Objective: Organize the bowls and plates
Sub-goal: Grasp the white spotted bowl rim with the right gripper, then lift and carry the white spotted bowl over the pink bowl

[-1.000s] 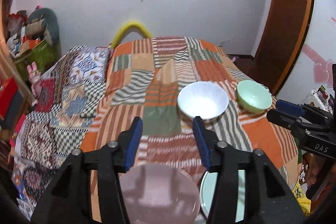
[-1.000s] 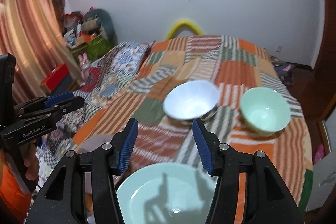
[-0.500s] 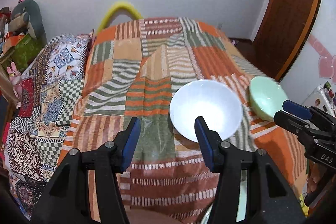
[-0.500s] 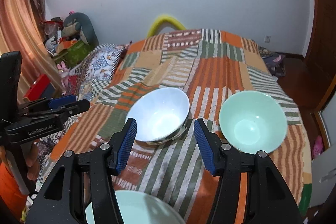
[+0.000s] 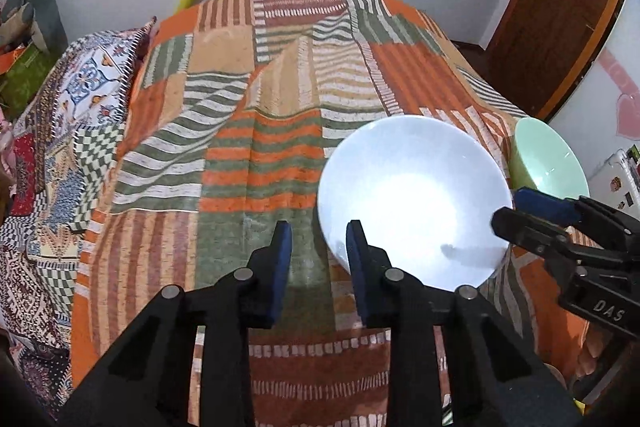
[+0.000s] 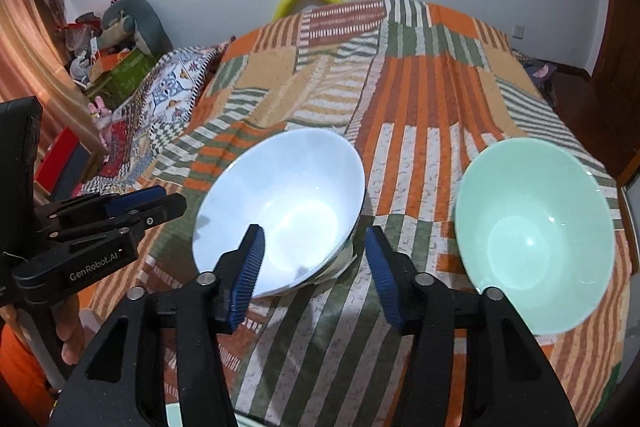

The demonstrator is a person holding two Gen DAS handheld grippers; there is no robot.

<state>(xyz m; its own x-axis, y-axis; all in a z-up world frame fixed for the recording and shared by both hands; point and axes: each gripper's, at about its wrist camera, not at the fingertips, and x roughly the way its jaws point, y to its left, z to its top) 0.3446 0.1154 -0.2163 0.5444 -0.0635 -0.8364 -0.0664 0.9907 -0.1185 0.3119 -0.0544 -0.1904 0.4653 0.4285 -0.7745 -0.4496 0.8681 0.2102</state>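
- Left tongs: parted a little, empty, hovering at the near-left rim of the white bowl.
- Right tongs: spread wide, empty, straddling the near-right edge of that bowl.
- White bowl: tilted on the patchwork bed, seemingly propped on something beneath; green bowl just beside it, apart.
- Step, judged: approach for a grasp on the white bowl.
- Next, probably: closing on its rim, then nesting with the green bowl.
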